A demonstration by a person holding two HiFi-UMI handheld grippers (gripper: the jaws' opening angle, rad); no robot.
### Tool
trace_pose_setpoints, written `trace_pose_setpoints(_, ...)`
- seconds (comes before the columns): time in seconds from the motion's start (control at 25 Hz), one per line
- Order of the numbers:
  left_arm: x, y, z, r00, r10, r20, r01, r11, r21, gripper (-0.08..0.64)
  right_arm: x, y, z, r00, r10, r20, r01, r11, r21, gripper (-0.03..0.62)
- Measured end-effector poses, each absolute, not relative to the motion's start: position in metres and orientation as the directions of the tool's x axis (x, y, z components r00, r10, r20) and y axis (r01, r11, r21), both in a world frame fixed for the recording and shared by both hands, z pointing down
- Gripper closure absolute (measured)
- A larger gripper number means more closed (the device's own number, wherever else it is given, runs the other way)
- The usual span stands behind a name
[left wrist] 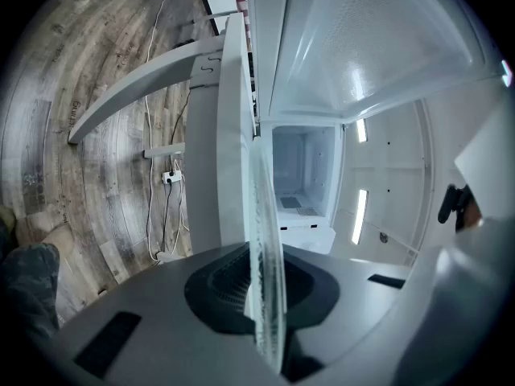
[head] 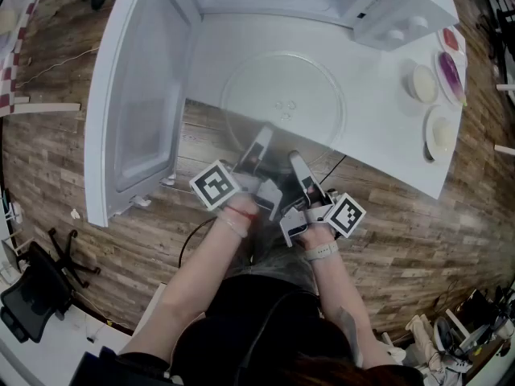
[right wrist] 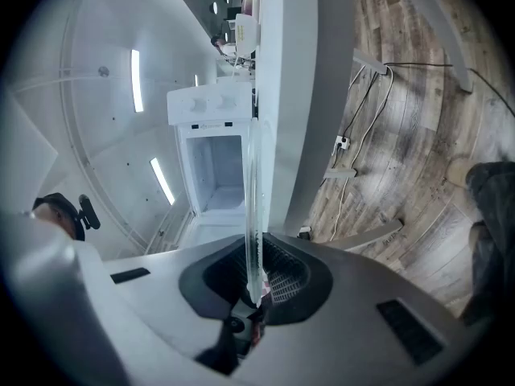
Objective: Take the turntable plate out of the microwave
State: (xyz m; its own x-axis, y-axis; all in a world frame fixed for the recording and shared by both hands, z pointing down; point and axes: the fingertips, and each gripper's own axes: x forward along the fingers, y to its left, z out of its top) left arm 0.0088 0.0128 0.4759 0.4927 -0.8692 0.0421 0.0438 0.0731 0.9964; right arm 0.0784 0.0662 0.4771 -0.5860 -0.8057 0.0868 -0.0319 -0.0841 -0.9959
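The person is holding the glass turntable plate [head: 282, 99] at its near rim with both tools. The left gripper [head: 262, 139] is pinching the rim between its jaws, and the right gripper [head: 294, 161], just beside it, is doing the same, with glass running edge-on between each pair of pads. The plate is lying level in the middle of the frame over the white table [head: 386, 147], in front of the microwave [head: 386, 10] at the top, whose door [head: 137, 111] is hanging wide open at the left. I am judging the lifting-out mostly done (the cavity past the jaws is looking bare). What is remaining is setting the plate down and letting go. Counting up: one plate, one microwave, two grippers, and four small dishes [head: 441, 133] at the table's right edge.
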Motion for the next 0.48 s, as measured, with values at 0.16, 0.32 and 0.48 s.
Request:
trace_pose_setpoints(0.16, 0.0085, 0.0131, 0.4772, 0.497, -0.866, 0.046, 0.031, 0.071, 0.997, 0.528, 0.0790, 0.0658, 0.4771, -0.585, -0.806, 0.087, -0.025, -0.089, -0.996, 0.552)
trace_pose_setpoints(0.32, 0.0106, 0.0128, 0.4780, 0.518, -0.854, 0.046, 0.014, 0.062, 0.998, 0.528, 0.0809, 0.0646, 0.4776, -0.585, -0.806, 0.089, -0.027, -0.090, -0.996, 0.552)
trace_pose_setpoints(0.48, 0.0122, 0.0134, 0.4770, 0.539, -0.841, 0.038, -0.008, 0.040, 0.999, 0.528, 0.0824, 0.0641, 0.4767, -0.582, -0.808, 0.092, -0.026, -0.095, -0.995, 0.552)
